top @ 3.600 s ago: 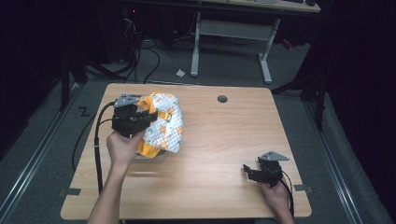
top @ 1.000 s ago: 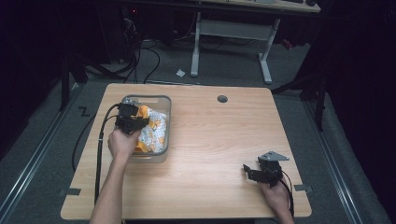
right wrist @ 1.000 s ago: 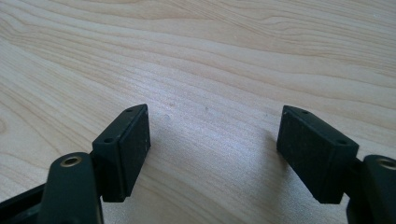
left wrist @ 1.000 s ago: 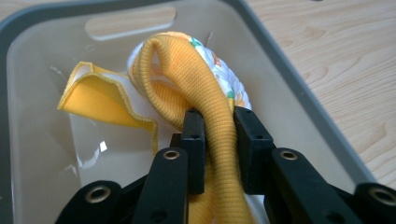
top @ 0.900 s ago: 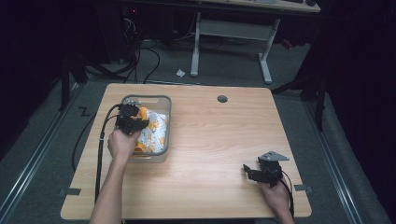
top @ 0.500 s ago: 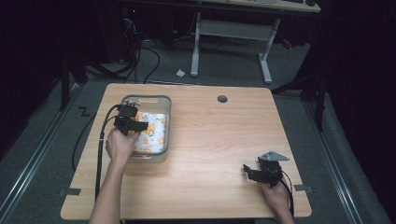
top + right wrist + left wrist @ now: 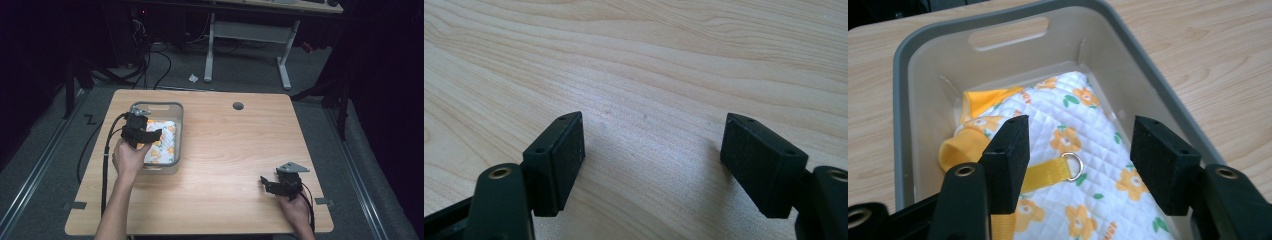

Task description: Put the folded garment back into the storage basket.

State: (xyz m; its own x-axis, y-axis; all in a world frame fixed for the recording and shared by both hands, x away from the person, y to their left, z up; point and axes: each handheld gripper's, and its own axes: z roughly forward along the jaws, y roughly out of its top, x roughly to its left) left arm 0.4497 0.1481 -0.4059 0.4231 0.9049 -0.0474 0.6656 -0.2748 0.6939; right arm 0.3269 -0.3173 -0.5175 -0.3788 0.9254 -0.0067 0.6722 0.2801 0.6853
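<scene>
Left gripper view: left gripper (image 7: 1075,150), jaws just opened and apart, grips nothing; earlier it clamped the quilted floral garment (image 7: 1083,200), now released and lying in the grey plastic bin (image 7: 903,100). Right gripper (image 7: 654,160): unmoved, jaws wide, empty, over the wooden table (image 7: 649,60).

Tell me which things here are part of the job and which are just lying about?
Part of the job:
- floral quilted garment, lying in the bin
- grey plastic bin that holds it
- left hand-held gripper, jaws just opened, over the garment, nothing between them

Just lying about:
- right hand-held gripper, open, low over bare wooden table
- cable hole in the table
- scrap of paper on the floor
</scene>
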